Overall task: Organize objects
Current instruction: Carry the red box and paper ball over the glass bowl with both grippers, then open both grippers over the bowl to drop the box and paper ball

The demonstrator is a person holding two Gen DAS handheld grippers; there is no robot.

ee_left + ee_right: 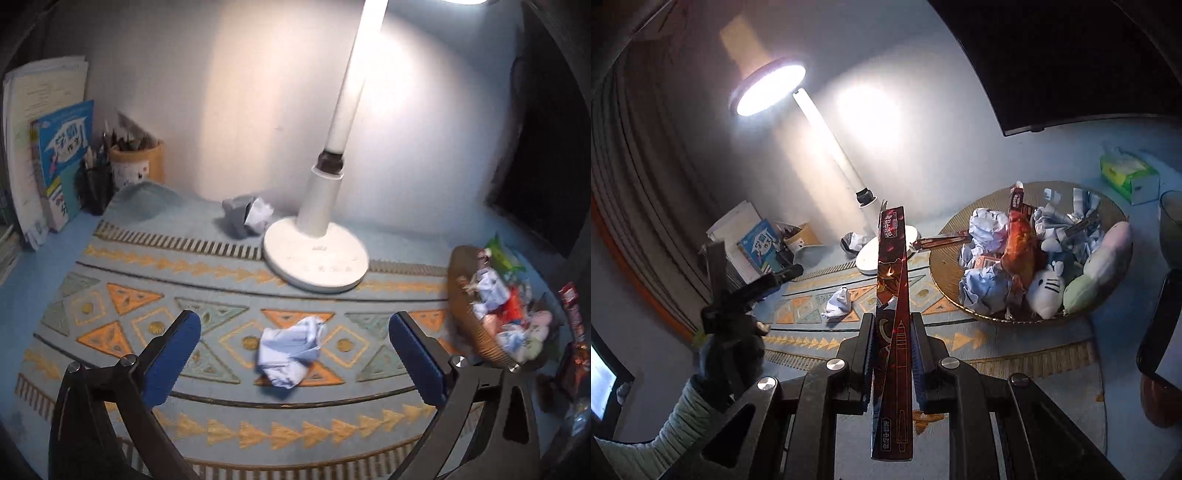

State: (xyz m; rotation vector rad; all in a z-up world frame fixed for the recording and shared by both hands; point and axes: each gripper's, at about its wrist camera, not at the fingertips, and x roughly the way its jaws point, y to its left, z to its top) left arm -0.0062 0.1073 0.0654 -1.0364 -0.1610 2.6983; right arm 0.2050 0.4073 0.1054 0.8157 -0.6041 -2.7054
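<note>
1. Far left, against the wall: stack of books (55,158), upright, blue-covered one in front.
2. Just right of the books: pen holders (125,166), a dark one and a tan cup, both full of pencils.
3. Patterned mat (221,280) covers the desk centre; orange/grey triangles, striped border.
4. Left gripper (295,354) is wide open, nothing btwn the blue pads. It hangs above the mat w/ a crumpled paper ball (290,354) lying on the mat in line with the gap; pads apart from it, no contact. In the right wrist view a gloved hand (733,354) w/ a light sleeve holds this tool.
5. Behind, near the wall: second paper wad (247,216), grey + white, just beside the lamp foot.
6. Desk lamp (317,254), white round base on the mat's back edge, stem leaning up; head lit in the right wrist view.
7. Right gripper (894,354) is clamped tight on a dark red pen box (892,295), long and narrow, standing upright btwn the jaws, its top flap open, lifted clear of the desk.
8. Right of centre: woven basket (945,269) on the mat's right part, holding paper balls, red wrappers, plush toys (1047,291).
9. Far right, back: green tissue box (1128,177), well apart from the basket.
</note>
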